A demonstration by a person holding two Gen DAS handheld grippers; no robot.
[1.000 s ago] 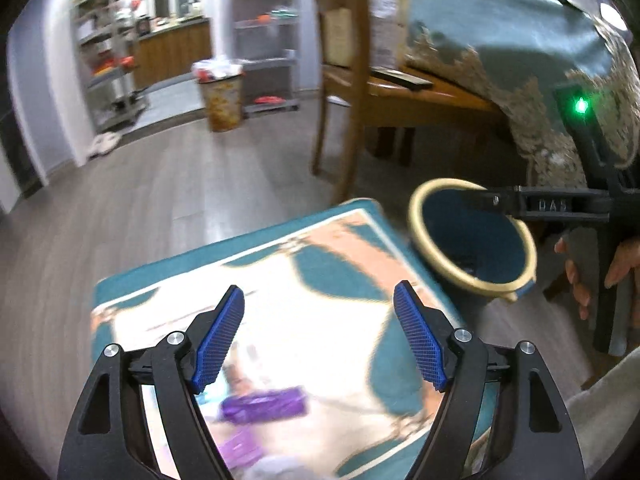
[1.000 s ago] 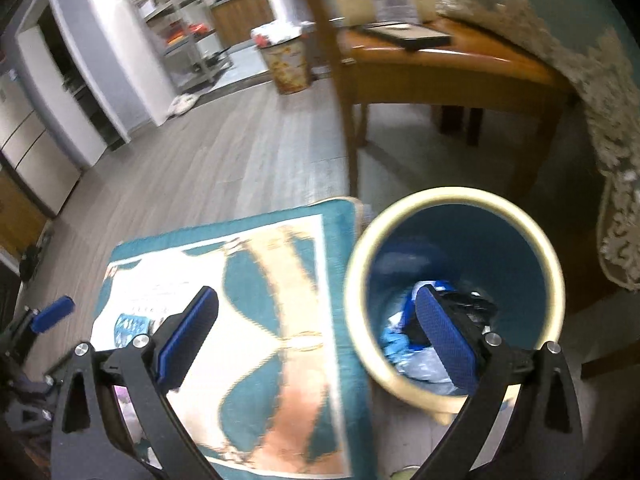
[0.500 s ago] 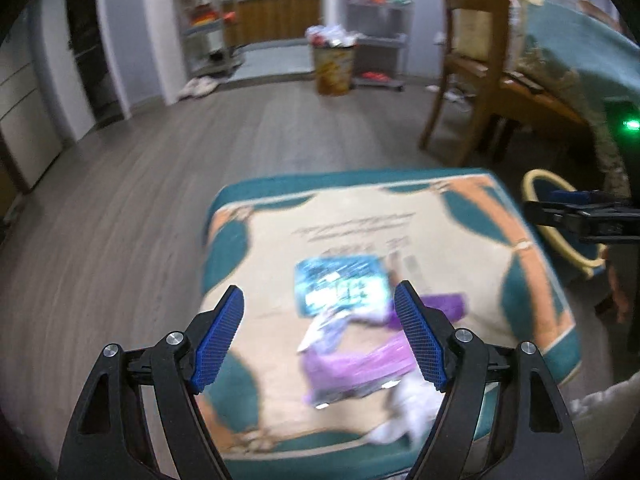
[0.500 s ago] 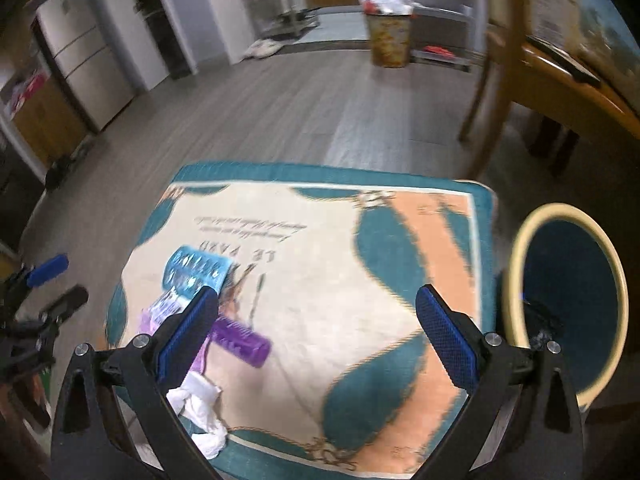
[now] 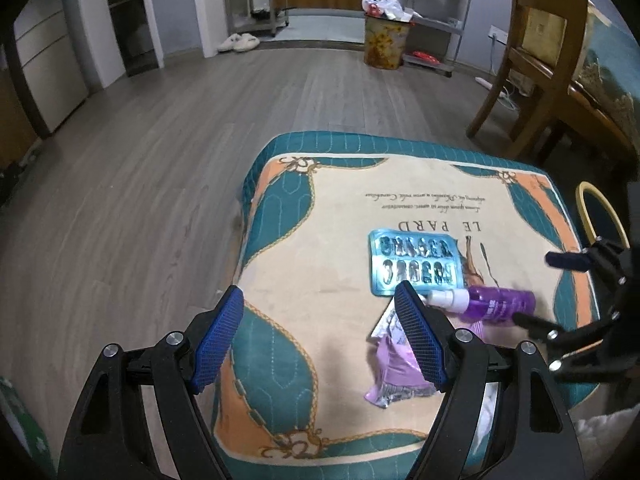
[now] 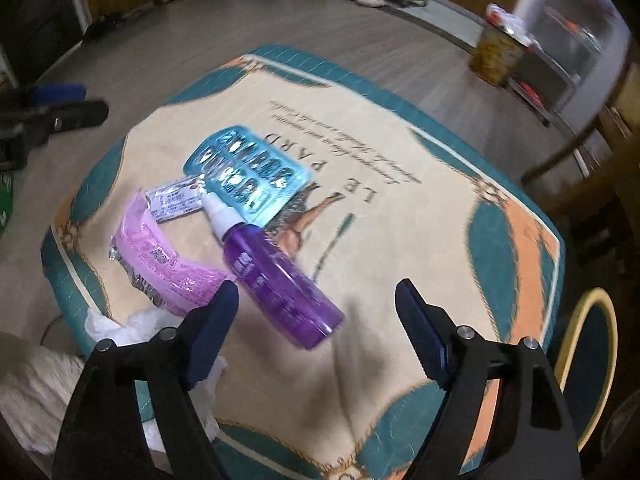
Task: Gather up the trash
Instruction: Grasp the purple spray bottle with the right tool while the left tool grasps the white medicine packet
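Observation:
Trash lies on a teal, cream and orange cushion [image 5: 320, 240] [image 6: 400, 240]: a purple spray bottle [image 6: 276, 280] [image 5: 496, 304], a blue blister tray [image 6: 248, 172] [image 5: 412, 260], a pink wrapper [image 6: 160, 260] [image 5: 396, 364], a small silver packet [image 6: 176, 196] and white tissue [image 6: 132, 328]. My right gripper [image 6: 316, 320] is open and empty, just above the bottle's base end. My left gripper [image 5: 320, 344] is open and empty over the cushion's near left part, its right finger over the pink wrapper. The right gripper also shows in the left wrist view [image 5: 560, 292].
A teal bin with a cream rim [image 6: 592, 360] [image 5: 600, 216] stands on the floor right of the cushion. A wooden chair [image 5: 536, 60] and a covered table are at the far right. A patterned waste bin [image 5: 384, 44] and shelves stand across the wood floor.
Both grippers swung left, away from the teal bin, toward the trash on the cushion. The right gripper, over the bin a second ago, now hovers at the purple bottle. Both stayed open.

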